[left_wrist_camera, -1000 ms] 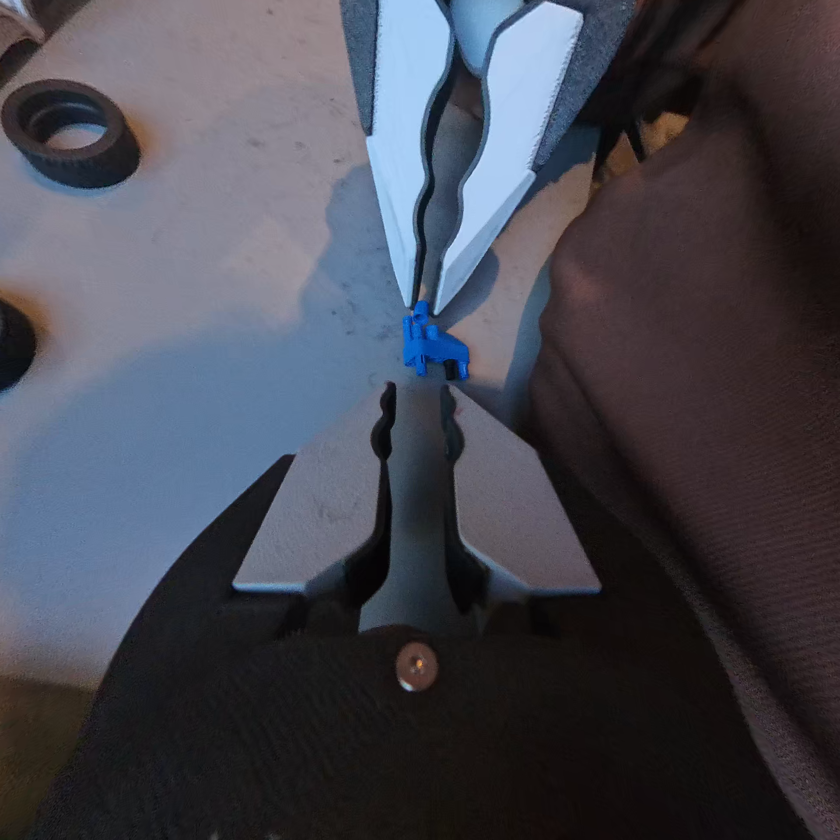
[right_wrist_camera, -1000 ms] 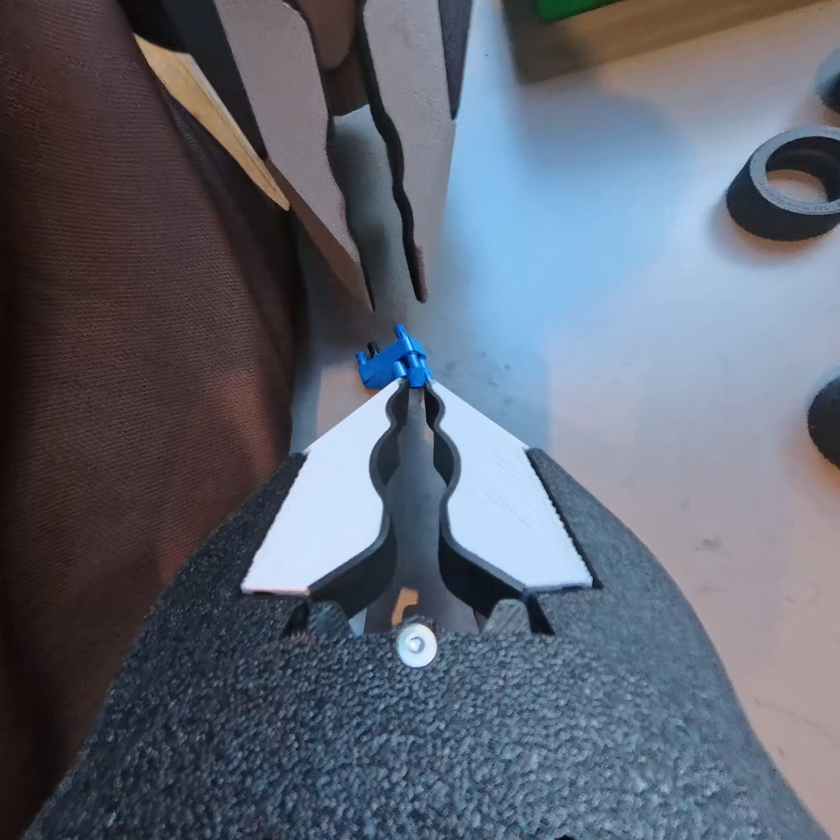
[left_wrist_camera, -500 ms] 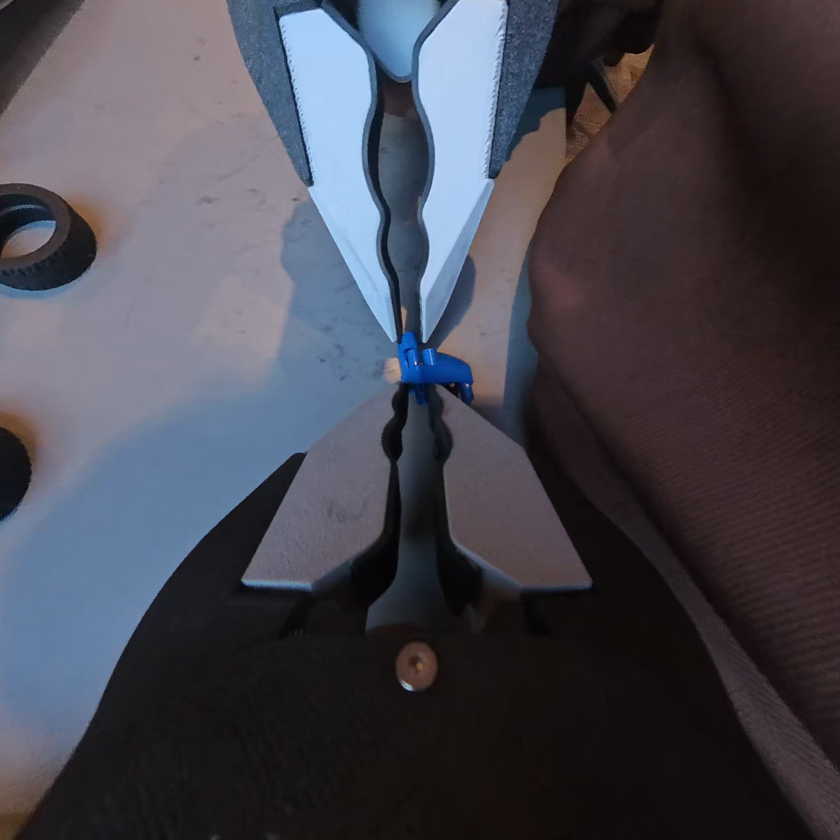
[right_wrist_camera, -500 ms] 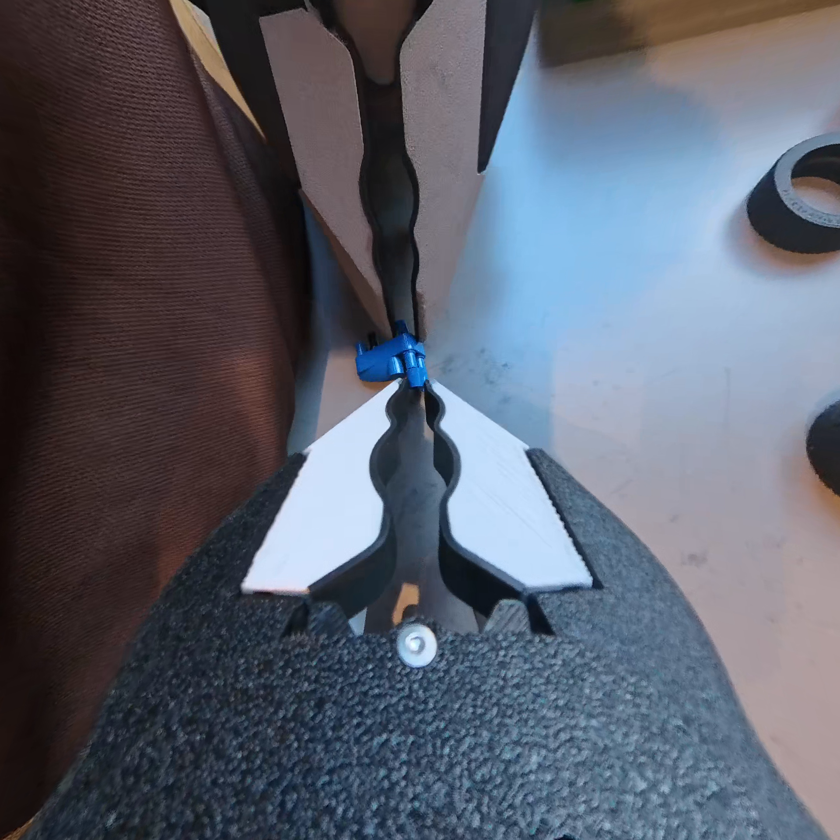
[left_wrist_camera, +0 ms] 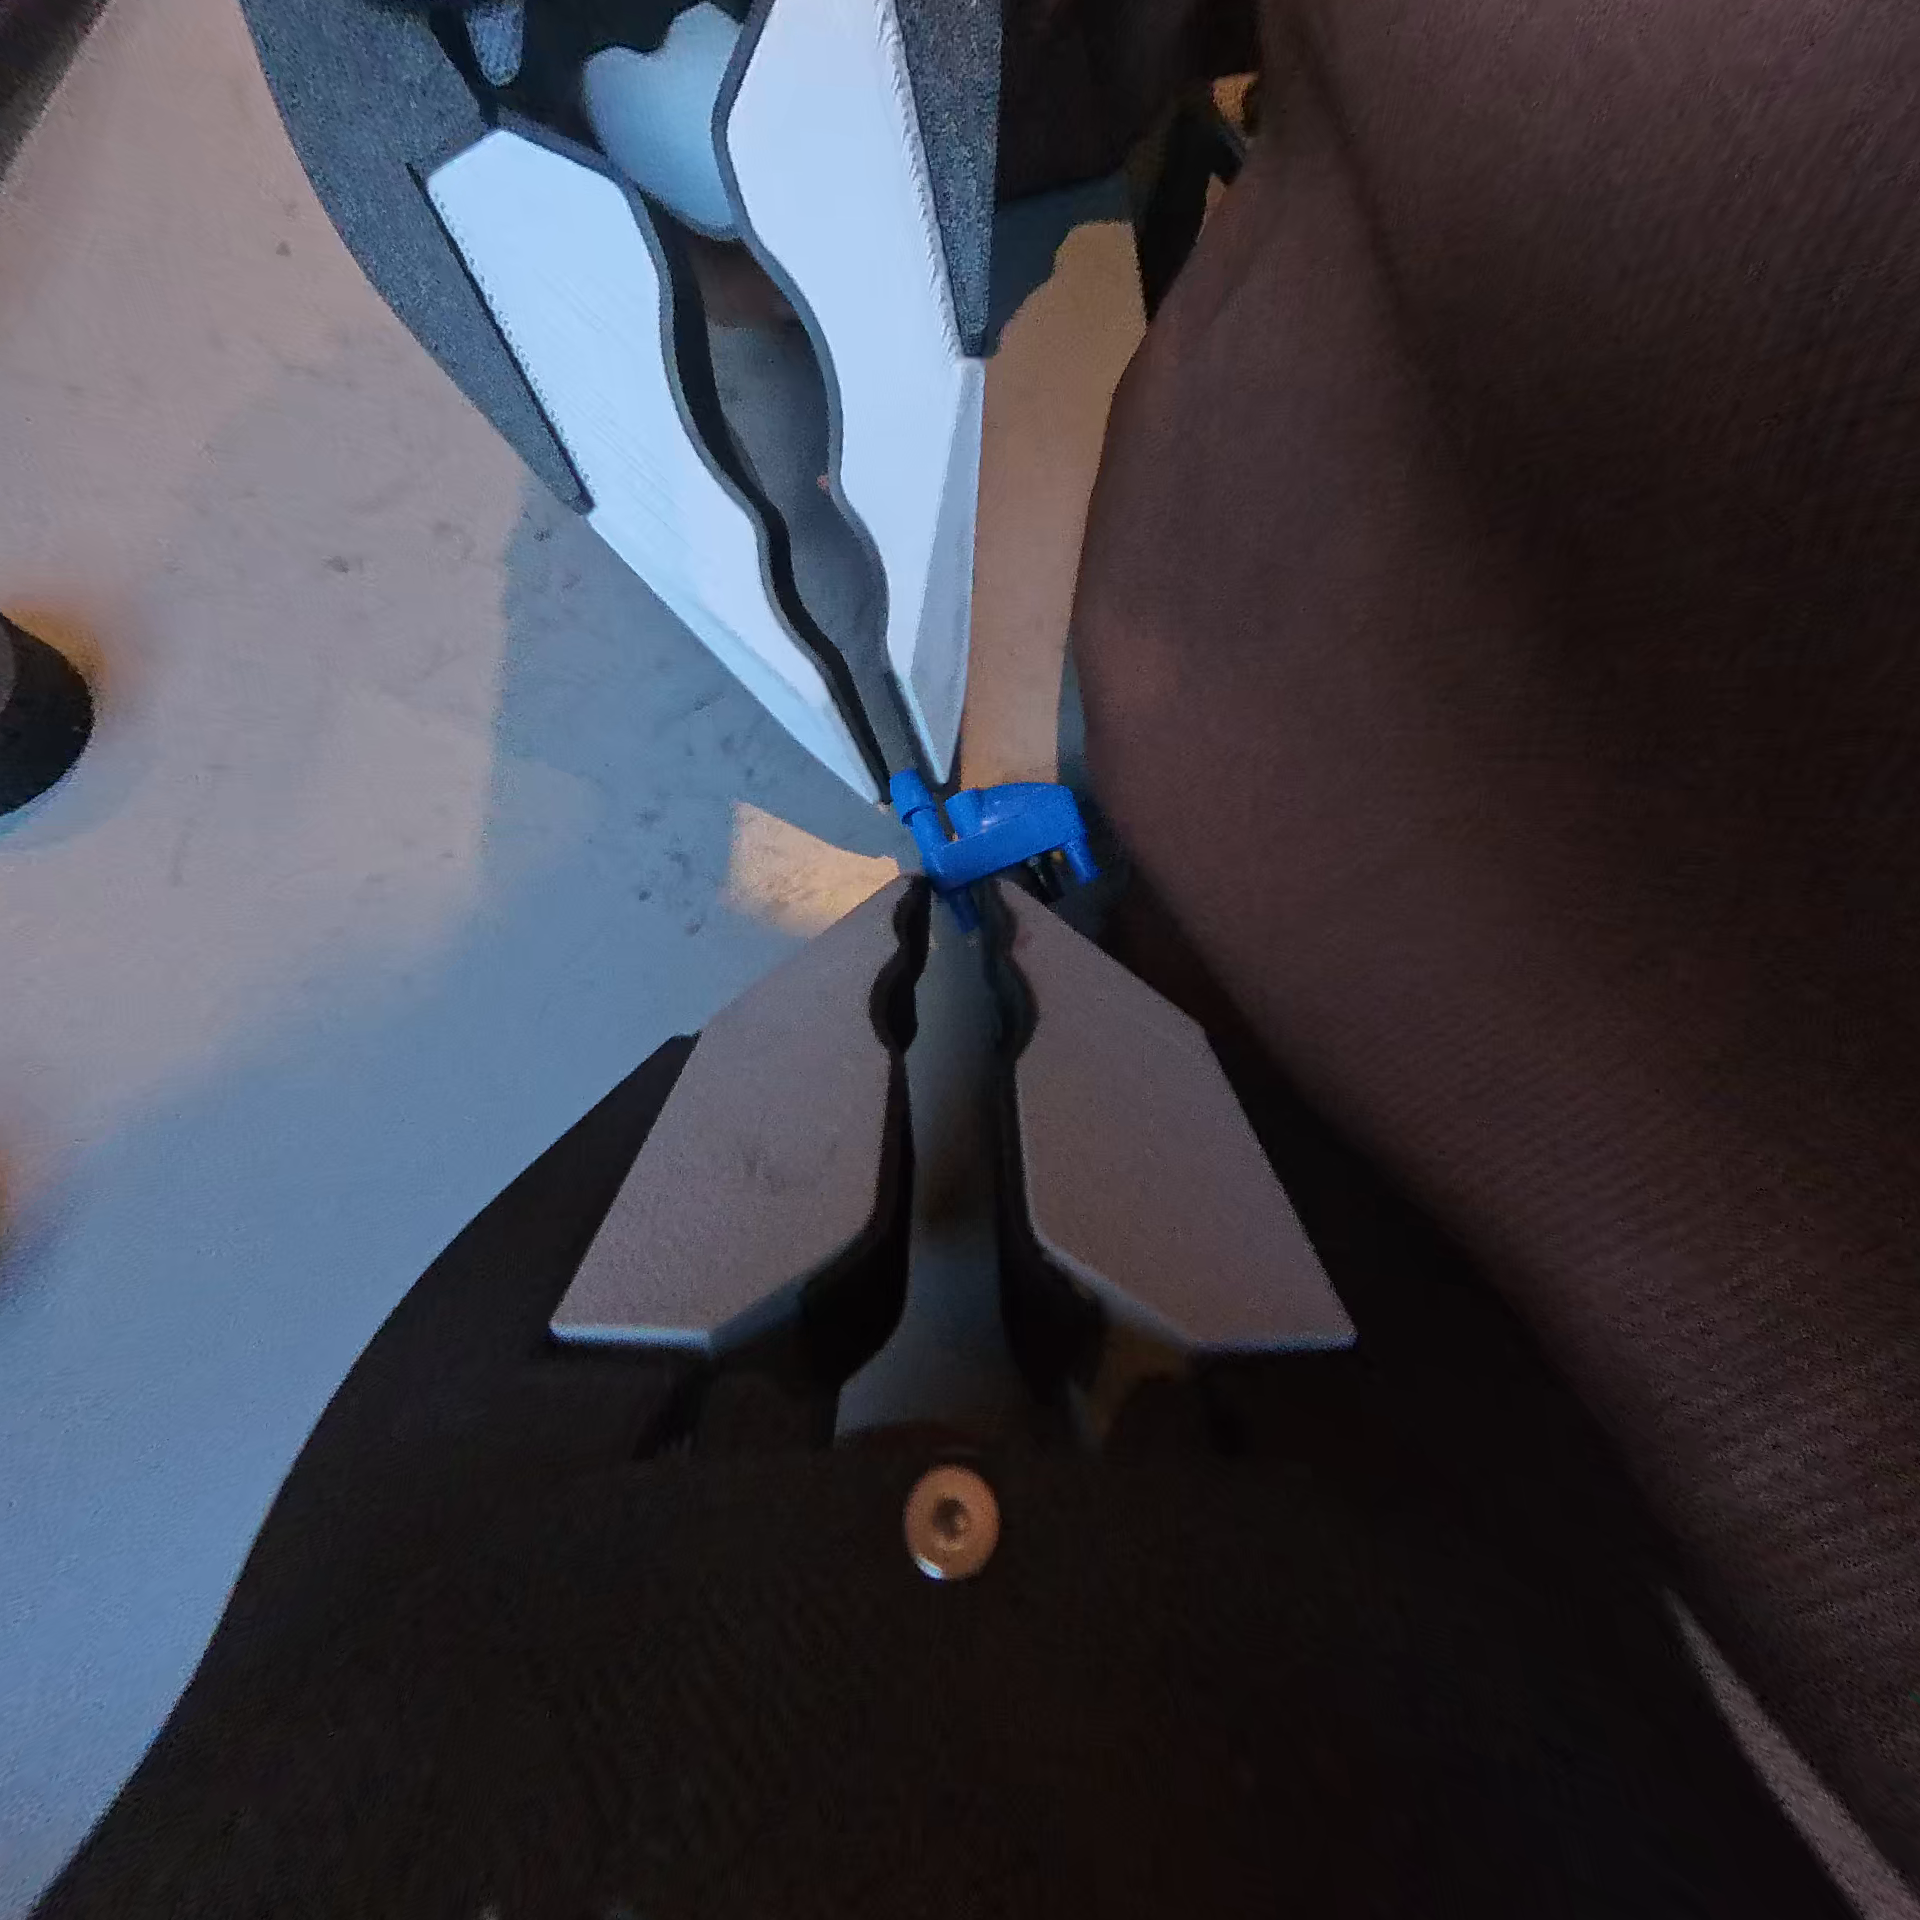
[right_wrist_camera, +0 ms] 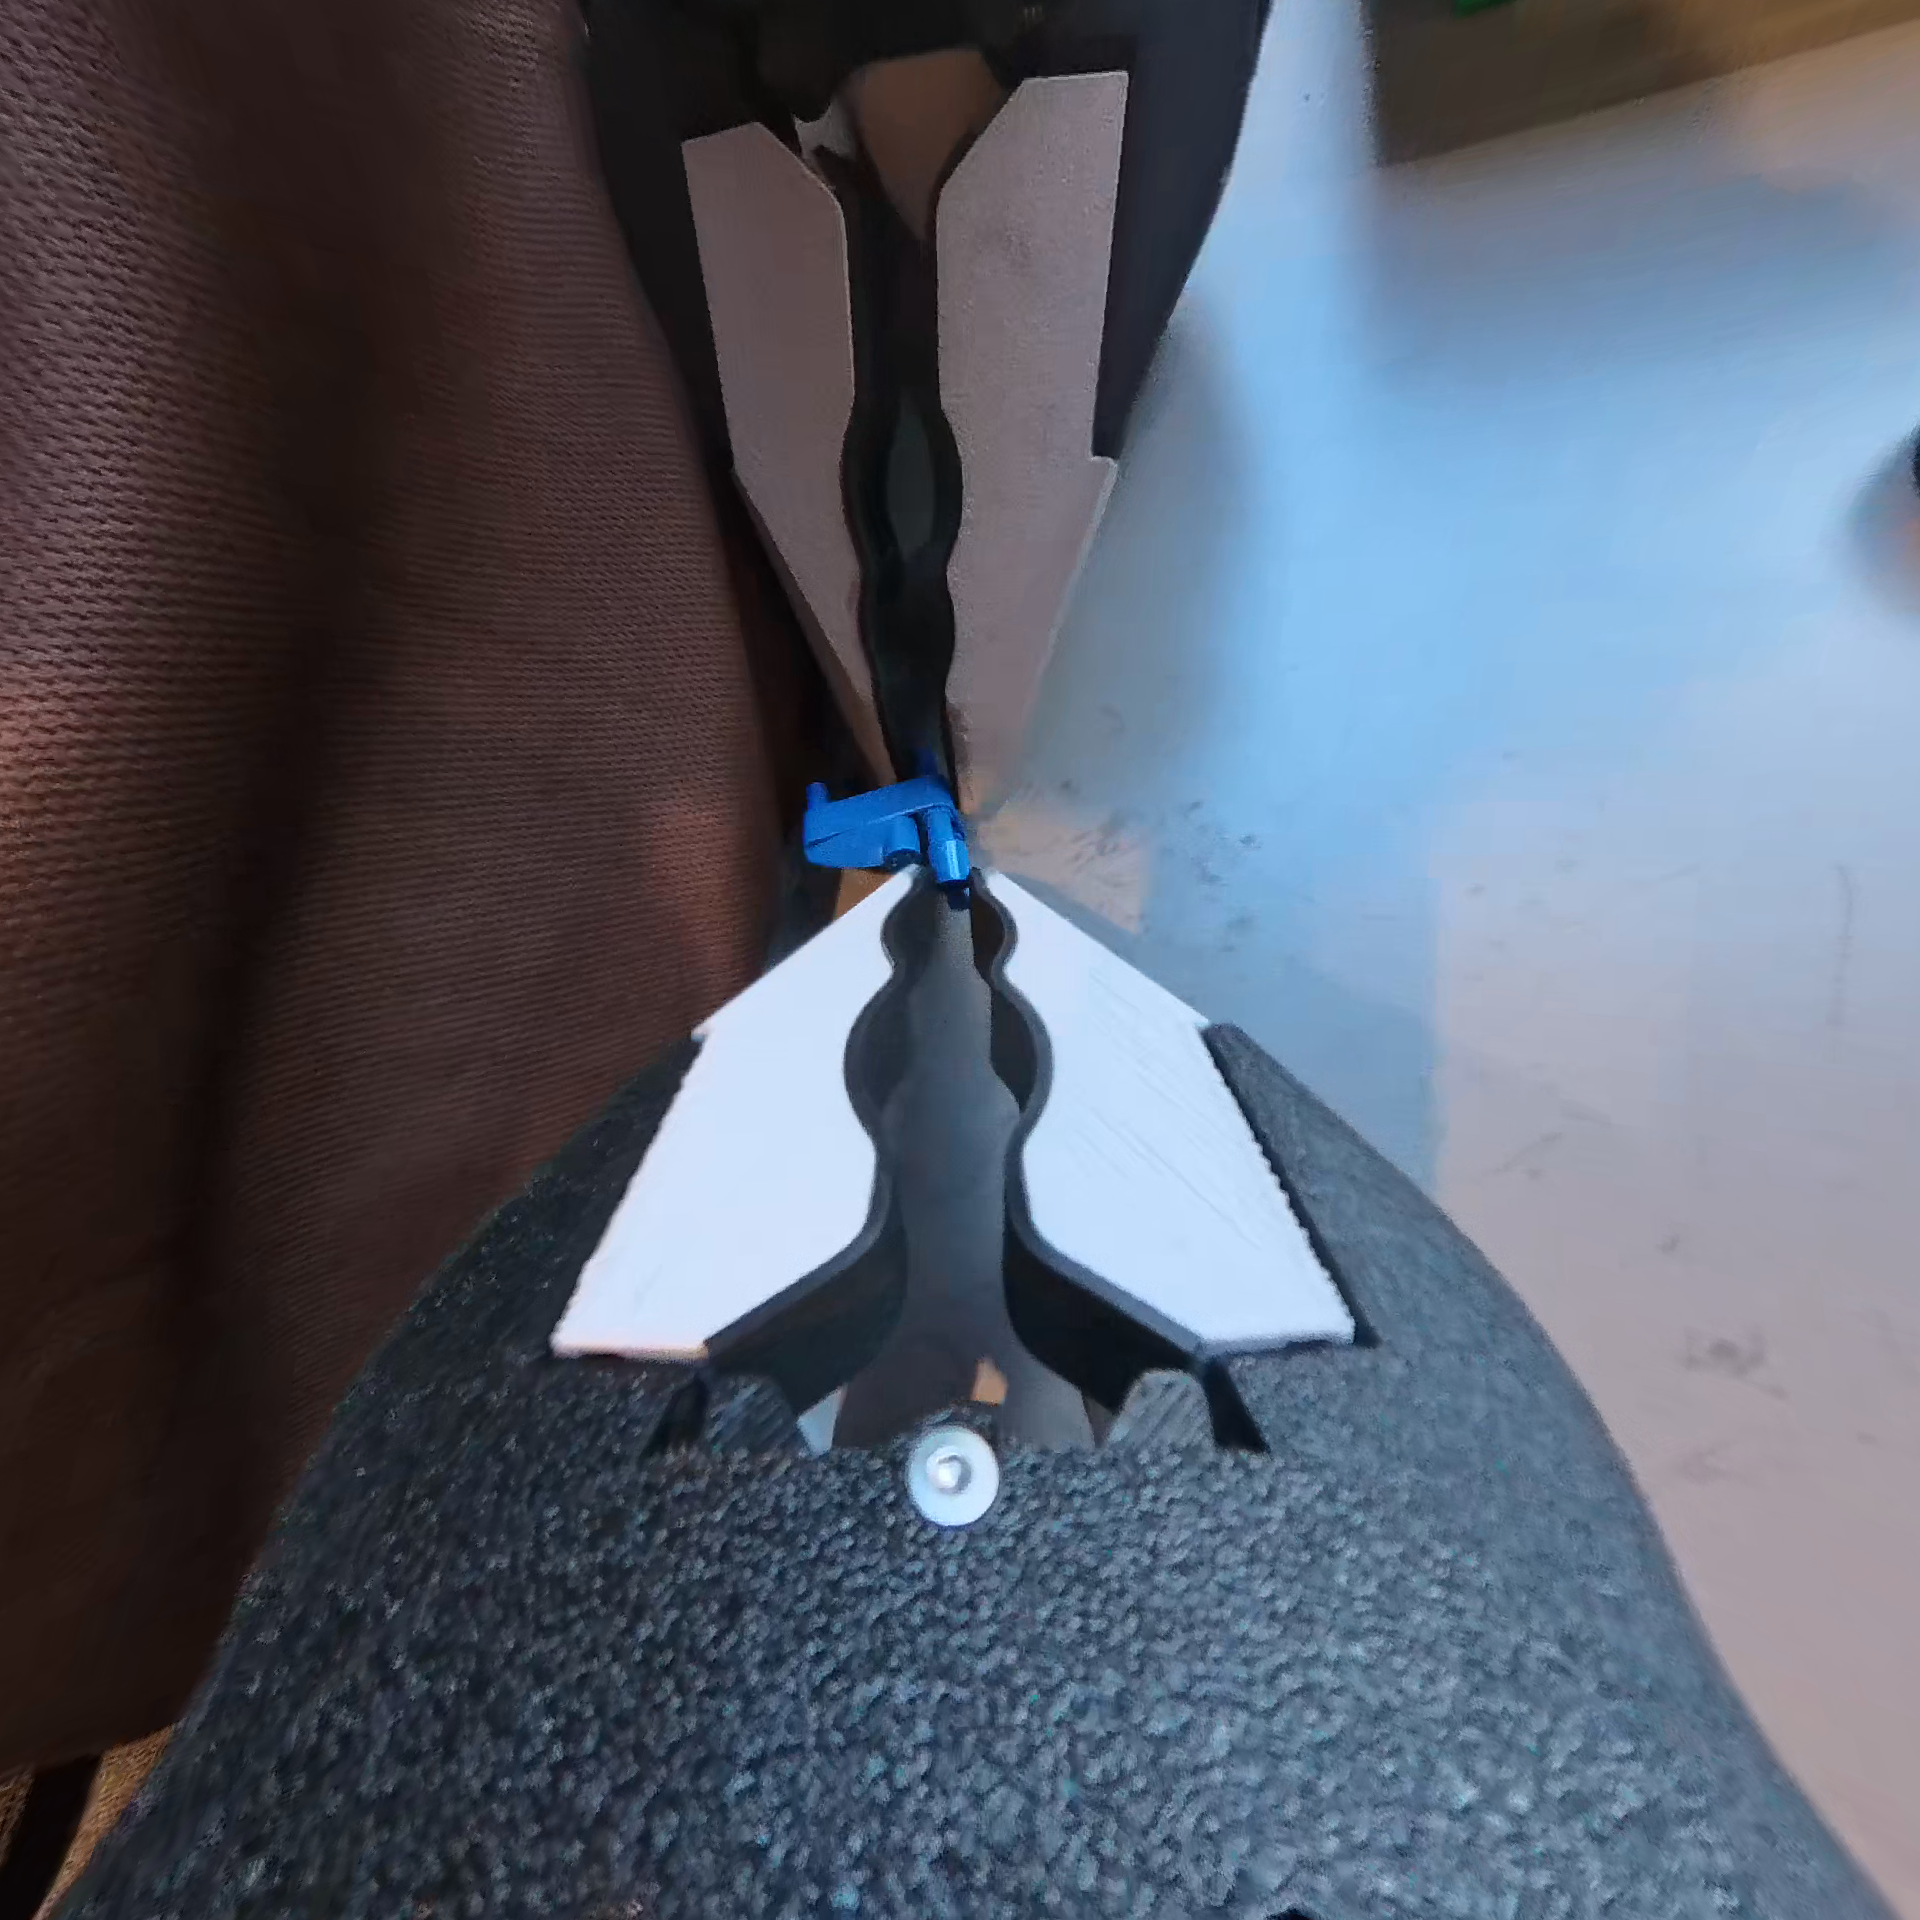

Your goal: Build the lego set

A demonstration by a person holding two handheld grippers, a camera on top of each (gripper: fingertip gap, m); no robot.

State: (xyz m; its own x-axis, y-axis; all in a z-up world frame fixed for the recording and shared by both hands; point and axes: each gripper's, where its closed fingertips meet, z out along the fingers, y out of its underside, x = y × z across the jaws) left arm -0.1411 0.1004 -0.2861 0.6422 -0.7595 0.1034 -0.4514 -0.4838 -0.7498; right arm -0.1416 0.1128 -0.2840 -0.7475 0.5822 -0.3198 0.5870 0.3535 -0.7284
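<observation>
A small blue lego connector piece (left_wrist_camera: 1003, 831) hangs above the pale table (left_wrist_camera: 260, 883), held between both grippers tip to tip. My left gripper (left_wrist_camera: 961, 906), with grey fingers, is shut on the pin at the piece's near end. My right gripper (left_wrist_camera: 914, 777), with white fingers, comes in from the top and is shut on the opposite pin. In the right wrist view my right gripper (right_wrist_camera: 945, 878) grips the blue piece (right_wrist_camera: 878, 819) from below, and my left gripper (right_wrist_camera: 925, 767) grips it from above. A tiny black part shows under the piece's arm.
A black tyre (left_wrist_camera: 36, 717) lies at the left edge of the table. Brown fabric of a person's clothing (left_wrist_camera: 1507, 727) fills the right side, close to the piece; it also shows in the right wrist view (right_wrist_camera: 312, 727). A box edge (right_wrist_camera: 1558, 94) stands at the back.
My left gripper has moved up to the blue piece and closed its fingers on the free pin. My right gripper has kept its hold and tilted a little.
</observation>
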